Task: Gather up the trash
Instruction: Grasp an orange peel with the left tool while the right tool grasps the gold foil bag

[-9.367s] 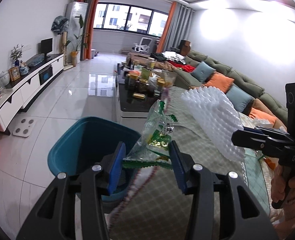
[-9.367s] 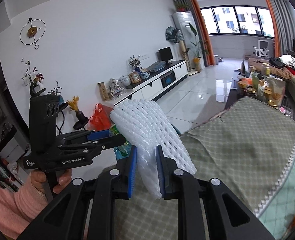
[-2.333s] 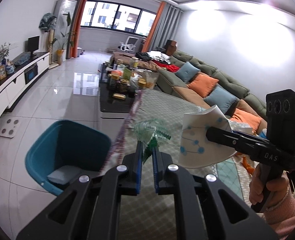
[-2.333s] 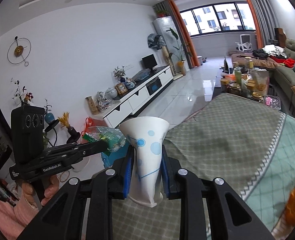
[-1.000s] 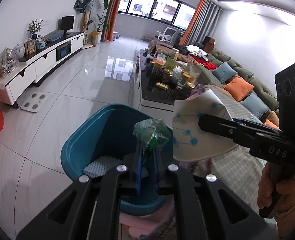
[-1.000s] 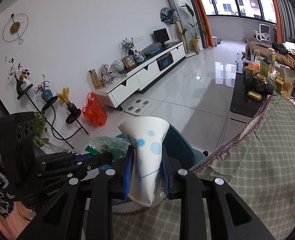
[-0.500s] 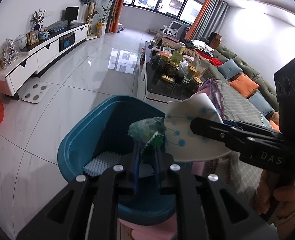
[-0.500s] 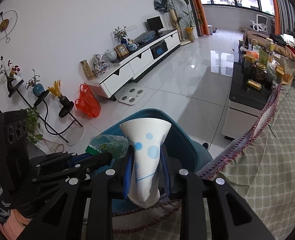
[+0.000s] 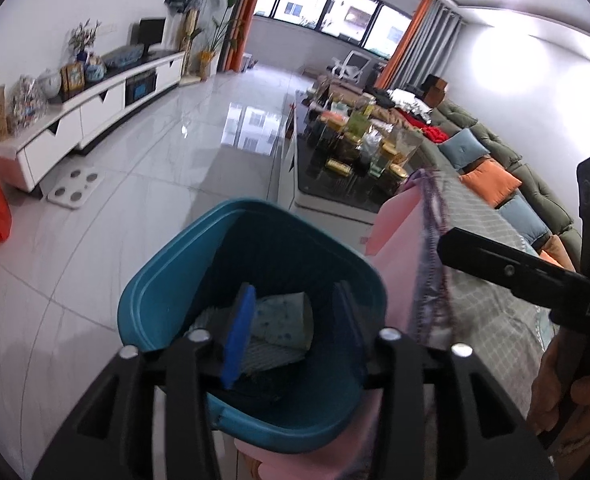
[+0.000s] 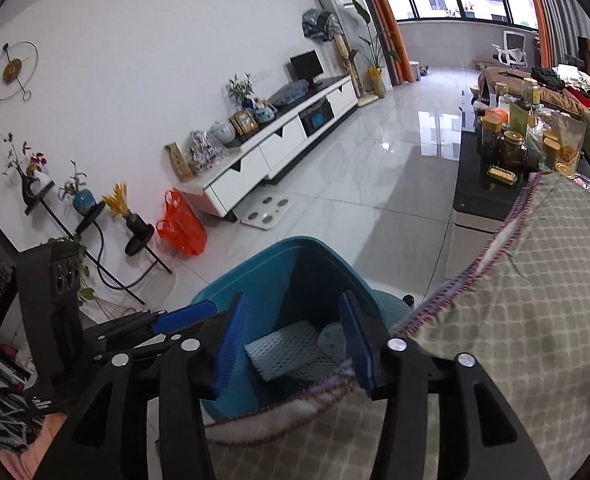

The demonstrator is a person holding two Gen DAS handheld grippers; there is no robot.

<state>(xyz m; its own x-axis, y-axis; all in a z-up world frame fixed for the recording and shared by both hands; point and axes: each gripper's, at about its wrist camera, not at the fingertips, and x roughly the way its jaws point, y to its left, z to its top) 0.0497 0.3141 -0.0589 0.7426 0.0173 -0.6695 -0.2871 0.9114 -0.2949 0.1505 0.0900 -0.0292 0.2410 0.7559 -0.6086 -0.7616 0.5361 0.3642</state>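
A teal bin (image 9: 167,292) (image 10: 255,276) stands on the floor beside the table's cloth. Inside it lie a white foam net (image 10: 283,348) (image 9: 263,354) and the dotted paper cup (image 9: 285,322) (image 10: 332,339). My left gripper (image 9: 291,330) hangs over the bin's mouth, its jaws opening with nothing between them. Over the bin from the table side, my right gripper (image 10: 295,344) is also opening and holds nothing. The green plastic wrapper is not visible.
A checked tablecloth (image 10: 535,320) with a fringed edge drapes beside the bin. A black coffee table (image 9: 347,176) with several jars stands beyond. An orange bag (image 10: 181,226), a white scale (image 10: 267,206) and a TV cabinet (image 10: 279,144) line the left wall. A sofa (image 9: 507,176) runs along the right.
Both grippers have opened. The paper cup has left the right gripper and lies in the bin; the green wrapper has left the left gripper and is out of sight.
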